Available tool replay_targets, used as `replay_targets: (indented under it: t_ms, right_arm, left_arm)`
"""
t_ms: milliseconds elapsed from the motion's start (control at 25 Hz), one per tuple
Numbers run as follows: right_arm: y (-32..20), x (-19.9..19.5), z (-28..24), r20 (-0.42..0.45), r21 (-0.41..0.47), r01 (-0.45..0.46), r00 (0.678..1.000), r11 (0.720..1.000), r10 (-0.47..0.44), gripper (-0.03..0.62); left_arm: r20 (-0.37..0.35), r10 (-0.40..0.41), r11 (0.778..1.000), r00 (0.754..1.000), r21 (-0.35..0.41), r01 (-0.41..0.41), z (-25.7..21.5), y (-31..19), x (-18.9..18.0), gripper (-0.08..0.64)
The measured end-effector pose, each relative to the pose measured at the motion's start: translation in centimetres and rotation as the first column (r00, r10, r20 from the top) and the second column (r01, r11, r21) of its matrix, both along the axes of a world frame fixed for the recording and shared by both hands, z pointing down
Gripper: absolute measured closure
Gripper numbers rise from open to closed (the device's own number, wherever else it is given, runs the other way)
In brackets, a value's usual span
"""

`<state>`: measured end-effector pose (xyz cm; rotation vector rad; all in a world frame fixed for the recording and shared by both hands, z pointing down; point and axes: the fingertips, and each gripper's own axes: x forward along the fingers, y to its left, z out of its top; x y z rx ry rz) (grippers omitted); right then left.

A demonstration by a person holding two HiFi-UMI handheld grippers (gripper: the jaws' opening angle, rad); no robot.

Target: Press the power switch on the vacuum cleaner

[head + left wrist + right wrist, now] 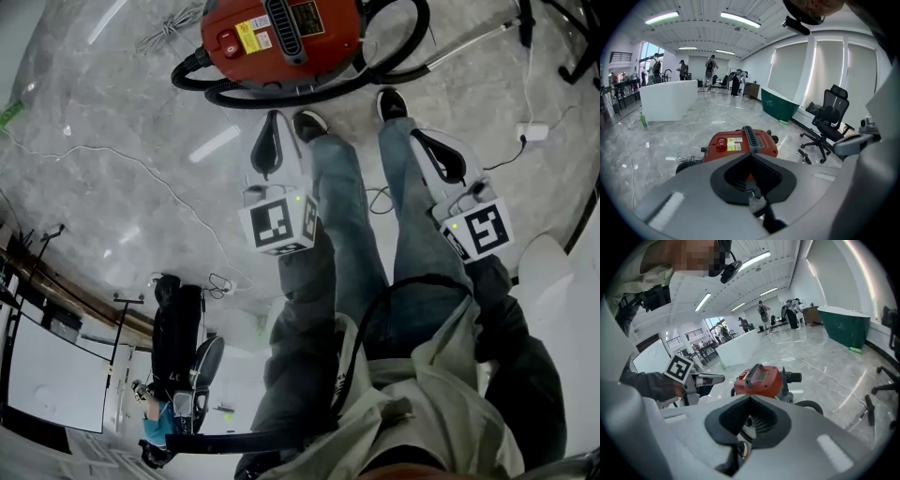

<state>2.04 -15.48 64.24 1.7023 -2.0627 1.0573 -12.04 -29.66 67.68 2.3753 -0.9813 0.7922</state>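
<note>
Vacuum (pixel 281 37): red body, black handle, yellow labels; on floor (pixel 112 141) ahead of shoes (pixel 309 124).
Switch (pixel 229 41): red, round, on top.
Left gripper (pixel 273 118): jaws together, empty.
Right gripper (pixel 419 138): jaws together, empty.

No word or number reads clearly to me; the yellow label (pixel 247 36) and white label (pixel 259 22) on the vacuum cleaner (pixel 333 42) are too small; my left cube (pixel 278 225) and right cube (pixel 483 231) carry only square markers.

Head view: steeply down past legs (pixel 349 216) onto floor (pixel 112 103). Left and right gripper views: low, near level, facing forward. Shared by all three: vacuum (pixel 333 42), close ahead.
</note>
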Motion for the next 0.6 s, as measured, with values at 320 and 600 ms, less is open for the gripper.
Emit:
replay_targets:
  t_ms: [320, 600]
  right_arm:
    - [1.5, 0.5, -0.5, 0.012, 0.024, 0.007, 1.000, 1.000, -0.007, 0.591]
    - [3.4, 2.4, -2.6, 0.040, 0.051, 0.081, 0.996, 0.995, -0.083, 0.591]
  left_arm:
    - [-0.054, -0.027, 0.999, 0.998, -0.032, 0.026, -1.0, 3.4, 0.1, 0.554]
    - [-0.013, -0.068, 0.996, 0.998, -0.051, 0.068, -3.0, 7.7, -1.0, 0.554]
